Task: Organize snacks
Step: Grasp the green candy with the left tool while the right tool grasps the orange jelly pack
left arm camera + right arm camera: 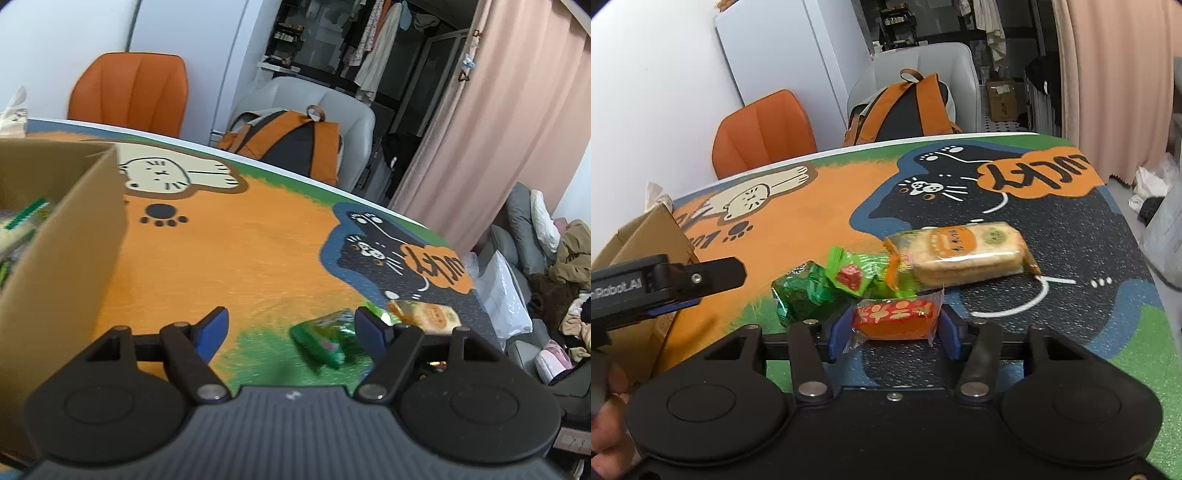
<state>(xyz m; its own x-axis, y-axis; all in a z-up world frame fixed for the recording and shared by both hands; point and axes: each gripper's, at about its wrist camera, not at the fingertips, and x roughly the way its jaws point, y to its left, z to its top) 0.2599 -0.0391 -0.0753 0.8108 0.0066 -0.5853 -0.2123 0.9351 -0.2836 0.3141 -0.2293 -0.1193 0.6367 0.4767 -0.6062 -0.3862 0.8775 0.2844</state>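
Observation:
A cardboard box (pixel 74 229) with snack packs inside stands at the left of the table; its corner also shows in the right wrist view (pixel 653 236). My left gripper (pixel 291 328) is open and empty above the mat, beside a dark green snack pack (pixel 325 338). My right gripper (pixel 892 326) is shut on a red-orange snack pack (pixel 895 319). Beyond it lie a dark green pack (pixel 801 295), a light green pack (pixel 853 275) and a long cracker pack (pixel 964 253). The cracker pack also shows in the left wrist view (pixel 428 314). The left gripper's body (pixel 665 282) shows at the left.
The table carries a cat-pattern mat (pixel 812 214) in orange, green and black. An orange chair (pixel 129 92) and a grey chair with an orange backpack (pixel 291 140) stand behind the table. A pink curtain (pixel 498 110) hangs at the right.

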